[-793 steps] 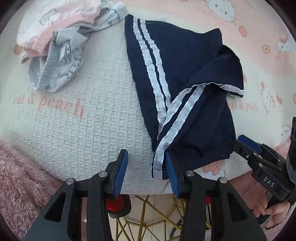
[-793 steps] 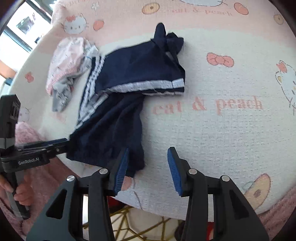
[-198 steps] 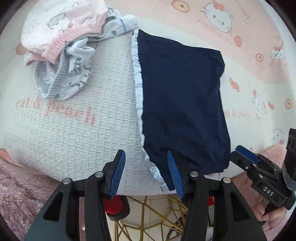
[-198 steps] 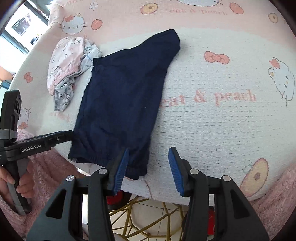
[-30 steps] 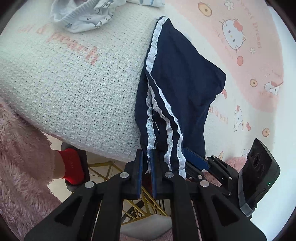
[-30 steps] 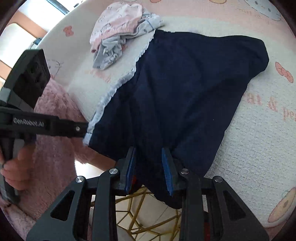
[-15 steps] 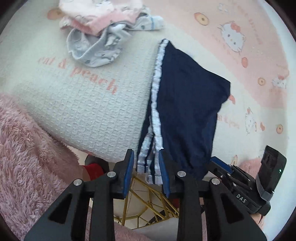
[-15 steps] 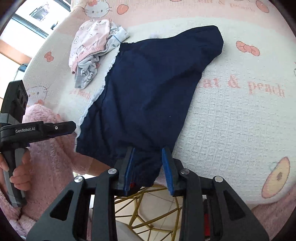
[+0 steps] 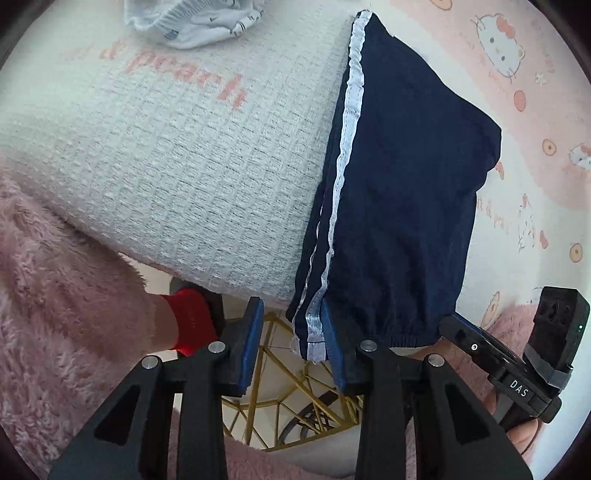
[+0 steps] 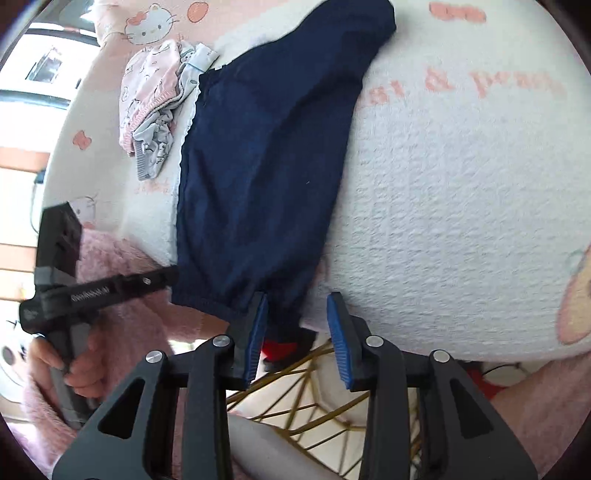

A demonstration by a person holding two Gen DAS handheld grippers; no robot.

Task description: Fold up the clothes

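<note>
The navy garment (image 9: 399, 184), with white side stripes, lies folded lengthwise on the table, and its hem hangs over the near edge. My left gripper (image 9: 293, 343) is at that edge with its jaws opening. The striped hem corner hangs between the pads, against the right one and free of the left. In the right wrist view the same navy garment (image 10: 258, 166) shows its plain side. My right gripper (image 10: 298, 334) is also opening, and the other hem corner hangs loose beside its left pad. Each gripper shows in the other's view: the right gripper (image 9: 448, 323) and the left gripper (image 10: 168, 275).
A pile of pink and grey clothes (image 10: 155, 96) lies at the table's far left, and shows again as the clothes pile (image 9: 192, 18). The tablecloth (image 10: 461, 184) is white waffle fabric with cat prints. A gold wire frame (image 9: 291, 391) stands under the edge. A person's fluffy pink sleeve (image 9: 55, 295) is close by.
The left jaws, shut on the striped hem a second ago, have come apart and let it go. The right jaws have widened too. The garment now hangs slack over the table edge.
</note>
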